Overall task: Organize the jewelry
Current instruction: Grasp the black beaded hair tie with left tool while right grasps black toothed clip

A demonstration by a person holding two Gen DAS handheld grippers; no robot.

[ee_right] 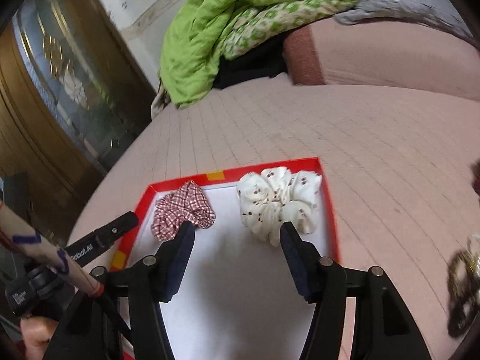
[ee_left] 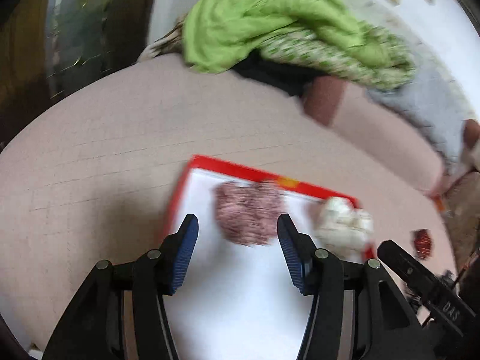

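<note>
A shallow white box with a red rim (ee_right: 270, 166) lies on a pink bedsheet. Inside it are a red-checked scrunchie (ee_right: 183, 210) on the left and a white printed scrunchie (ee_right: 279, 201) on the right. My right gripper (ee_right: 237, 228) hovers open over the box, short of both scrunchies, with nothing between its fingers. In the blurred left wrist view, my left gripper (ee_left: 238, 231) is open above the same box (ee_left: 270, 174). The checked scrunchie (ee_left: 249, 213) lies just beyond its fingertips and the white scrunchie (ee_left: 342, 225) to the right. Neither gripper holds anything.
A small red item (ee_left: 422, 240) and a dark patterned scrunchie (ee_right: 462, 285) lie on the sheet to the right of the box. A green quilt (ee_right: 216, 24) is piled at the far end of the bed. A wooden cabinet with glass (ee_right: 54, 75) stands on the left.
</note>
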